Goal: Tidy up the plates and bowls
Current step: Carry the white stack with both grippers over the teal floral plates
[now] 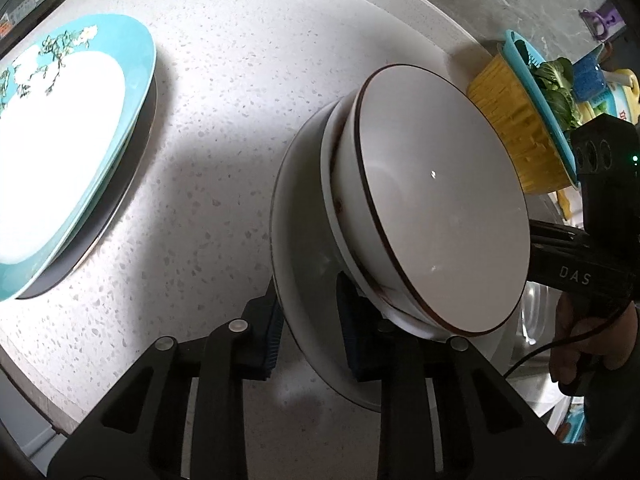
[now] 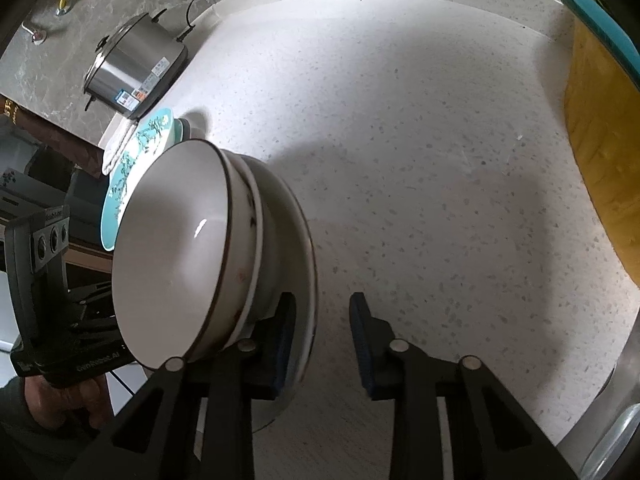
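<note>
A white plate (image 1: 298,216) carries a stack of white bowls with dark rims (image 1: 440,216). My left gripper (image 1: 310,332) is shut on the plate's near rim, one pad on each face. In the right wrist view the same plate (image 2: 306,248) and bowls (image 2: 176,248) sit at the left; my right gripper (image 2: 324,344) is open, its jaws standing on either side of the plate's rim without pinching it. A teal flowered plate (image 1: 60,152) lies on a dark plate on the counter to the left and also shows in the right wrist view (image 2: 138,160).
The speckled white counter (image 2: 420,160) spreads ahead. A steel rice cooker (image 2: 132,68) stands at the back left. A yellow basket with a teal colander of greens (image 1: 524,120) stands at the right, and a metal sink (image 1: 536,320) lies beyond it.
</note>
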{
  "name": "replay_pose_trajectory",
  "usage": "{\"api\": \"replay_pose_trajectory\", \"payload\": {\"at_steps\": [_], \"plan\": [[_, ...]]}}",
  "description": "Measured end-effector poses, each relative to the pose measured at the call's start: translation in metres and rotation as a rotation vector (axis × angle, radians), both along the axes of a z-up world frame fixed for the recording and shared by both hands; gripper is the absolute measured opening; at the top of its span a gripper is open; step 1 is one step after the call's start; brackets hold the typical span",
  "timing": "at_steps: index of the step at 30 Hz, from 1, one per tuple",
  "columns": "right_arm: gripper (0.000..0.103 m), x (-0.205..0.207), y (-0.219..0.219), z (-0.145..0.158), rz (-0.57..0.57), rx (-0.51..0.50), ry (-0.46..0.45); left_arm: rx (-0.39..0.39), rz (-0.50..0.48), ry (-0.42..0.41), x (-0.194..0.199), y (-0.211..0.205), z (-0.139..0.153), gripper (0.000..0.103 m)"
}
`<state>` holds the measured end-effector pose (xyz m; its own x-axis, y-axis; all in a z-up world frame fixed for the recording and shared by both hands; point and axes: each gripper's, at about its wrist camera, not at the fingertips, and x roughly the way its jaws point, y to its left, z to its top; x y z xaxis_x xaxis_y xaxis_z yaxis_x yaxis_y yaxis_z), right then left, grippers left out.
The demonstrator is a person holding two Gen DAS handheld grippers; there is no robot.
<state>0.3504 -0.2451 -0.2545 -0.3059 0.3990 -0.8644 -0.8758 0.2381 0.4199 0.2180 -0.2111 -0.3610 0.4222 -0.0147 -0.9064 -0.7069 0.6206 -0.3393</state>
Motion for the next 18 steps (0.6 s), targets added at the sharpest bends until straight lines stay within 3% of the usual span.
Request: {"api": "replay_pose_trajectory", "payload": {"at_steps": [1, 18], "plan": [[0.015, -0.001, 0.000, 0.000, 0.001, 0.008, 0.009, 0.004, -0.001, -0.001, 0.001, 0.001, 0.000, 0.019], [0.014, -0.014, -0.006, 0.010, -0.036, 0.009, -0.045, 0.063, -0.010, -0.022, -0.004, 0.002, 0.016, 0.015]]}}
